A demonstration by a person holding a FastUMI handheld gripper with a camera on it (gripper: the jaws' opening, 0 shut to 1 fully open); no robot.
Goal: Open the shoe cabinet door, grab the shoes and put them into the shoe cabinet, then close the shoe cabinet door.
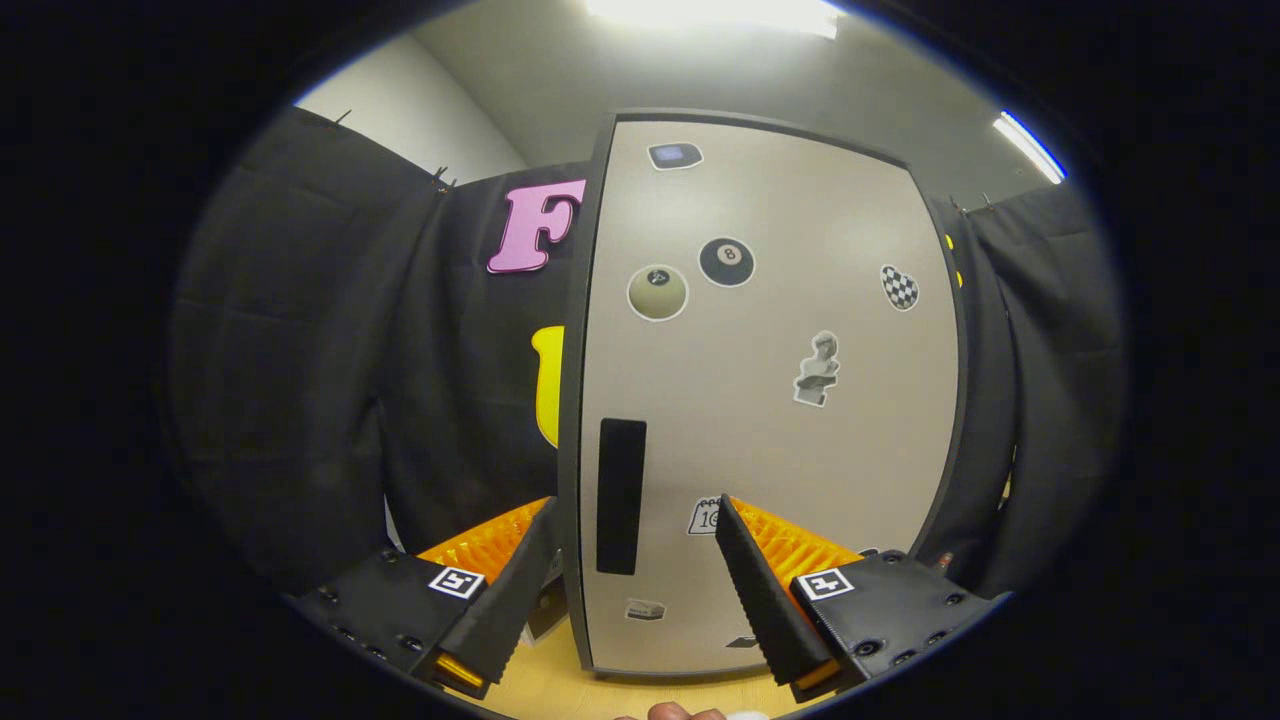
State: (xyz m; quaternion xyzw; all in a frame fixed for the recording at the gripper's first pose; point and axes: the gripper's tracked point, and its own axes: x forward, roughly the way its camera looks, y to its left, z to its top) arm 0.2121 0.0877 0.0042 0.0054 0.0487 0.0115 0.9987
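A hand-held gripper (635,525) faces the shoe cabinet (770,400), its two fingers spread apart and holding nothing. The cabinet door (780,450), dotted with stickers, stands shut and upright just ahead. Its dark vertical handle (621,496) lies near the door's left edge, in line with the gap between the fingers but beyond their tips, untouched. Black cloth hangs behind and to both sides of the cabinet. A strip of pale wooden surface (550,680) shows below the door, and a fingertip (672,712) of the person holding the tool peeks in under the fingers.

No shoes are in sight from here, so the job looks to be at its first step: getting the door open.

The risks sit mostly with that handle. It looks flat and shallow, perhaps a recess, so the fingers may close on it and slip off, or close on the door's face and catch nothing. The left finger sits out past the door's left edge, so a straight push forward could send it alongside the cabinet instead of around the handle. A hard or skewed pull might rock the whole cabinet, not swing the door.
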